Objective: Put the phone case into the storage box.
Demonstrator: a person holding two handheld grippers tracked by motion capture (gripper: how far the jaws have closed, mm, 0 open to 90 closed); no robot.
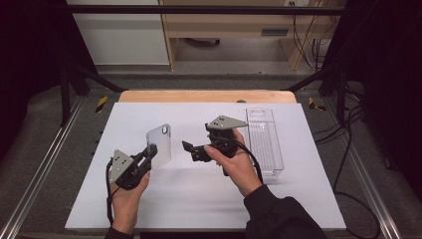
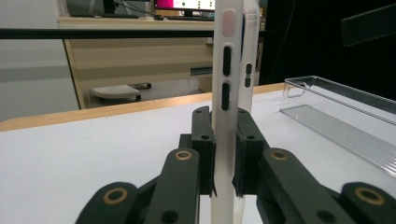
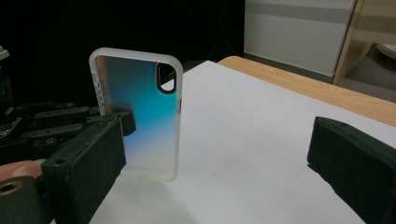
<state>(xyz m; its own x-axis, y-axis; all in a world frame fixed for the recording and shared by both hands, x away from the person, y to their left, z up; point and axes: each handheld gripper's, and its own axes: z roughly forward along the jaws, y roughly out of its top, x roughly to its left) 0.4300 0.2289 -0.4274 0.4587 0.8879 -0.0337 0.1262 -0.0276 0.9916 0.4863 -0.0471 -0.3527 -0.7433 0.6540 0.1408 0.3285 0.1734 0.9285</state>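
The left gripper (image 1: pixel 149 152) pinches a see-through phone case (image 1: pixel 159 144) and holds it up on its end, just above the white table (image 1: pixel 149 199). In the left gripper view, the two black pads (image 2: pixel 204 154) press on both sides of the phone case (image 2: pixel 227 93), low down on its edge. The case stands straight up between them, and most of it sticks out above the pads. Its side shows dark button slots.

The right gripper (image 1: pixel 191 151) is near the middle of the table, to the right of the case and a little apart from it. Its jaws are spread wide and hold nothing. It points toward the case. In the right gripper view, the phone case (image 3: pixel 140 121) is ahead, closer to the jaw on the left of that view. It shines blue, and it has a camera hole near its top corner. The case does not touch the right gripper's jaws.

A clear plastic tray (image 1: pixel 266 144) lies on the table, on the right side, just past the right hand (image 1: pixel 239 164).
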